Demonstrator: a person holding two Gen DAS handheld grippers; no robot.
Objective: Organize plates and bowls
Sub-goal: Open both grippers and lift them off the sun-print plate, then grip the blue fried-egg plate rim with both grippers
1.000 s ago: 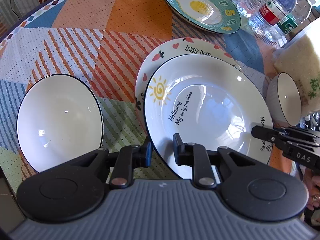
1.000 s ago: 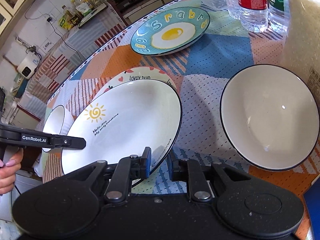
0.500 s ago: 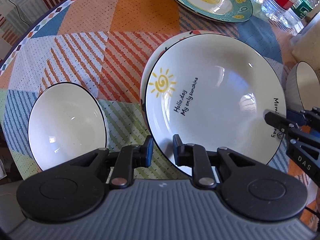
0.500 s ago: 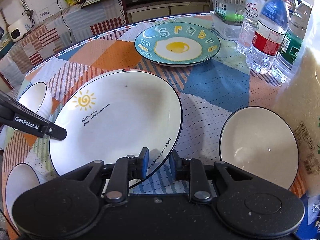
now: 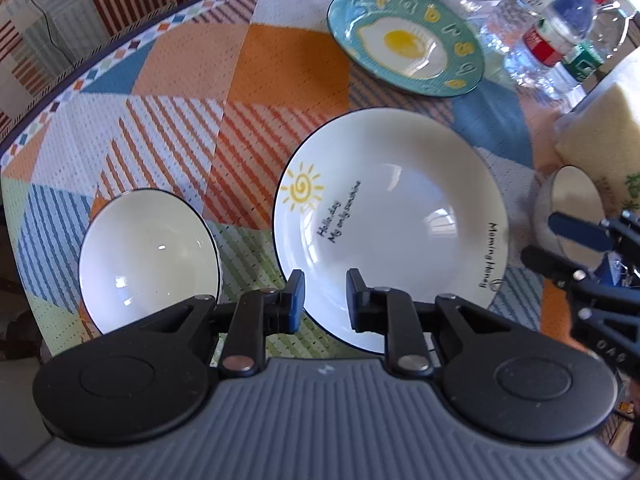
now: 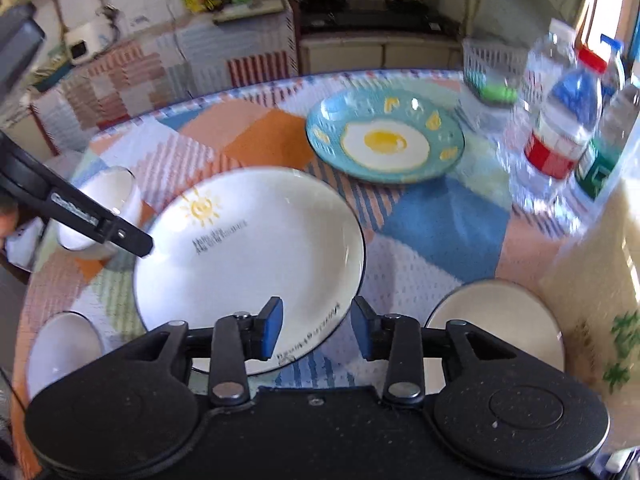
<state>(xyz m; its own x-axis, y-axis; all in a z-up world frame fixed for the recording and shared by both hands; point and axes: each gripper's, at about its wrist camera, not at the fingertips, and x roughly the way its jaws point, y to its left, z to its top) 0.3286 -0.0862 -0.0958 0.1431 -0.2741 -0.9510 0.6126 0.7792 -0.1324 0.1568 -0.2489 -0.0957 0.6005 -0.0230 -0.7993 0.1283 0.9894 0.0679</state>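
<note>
A white sun-print plate (image 5: 394,220) lies mid-table; it also shows in the right wrist view (image 6: 256,256). It hides the plate beneath it. My left gripper (image 5: 323,303) is open and empty above its near left rim. My right gripper (image 6: 316,326) is open and empty above its near right rim. A white bowl (image 5: 148,258) lies to the left. Another white bowl (image 6: 500,324) lies to the right, next to the rice bag. A teal egg-print plate (image 5: 404,42) sits farther back, also in the right wrist view (image 6: 384,144).
Water bottles (image 6: 568,120) and a clear basket (image 6: 488,76) stand at the back right. A big rice bag (image 6: 600,288) fills the right edge. A white cup (image 6: 100,208) and a small bowl (image 6: 60,348) sit near the table's left edge.
Both grippers have opened wider and pulled up and back from the sun plate. The sun plate now fully covers the "Lovely Dear" plate underneath.
</note>
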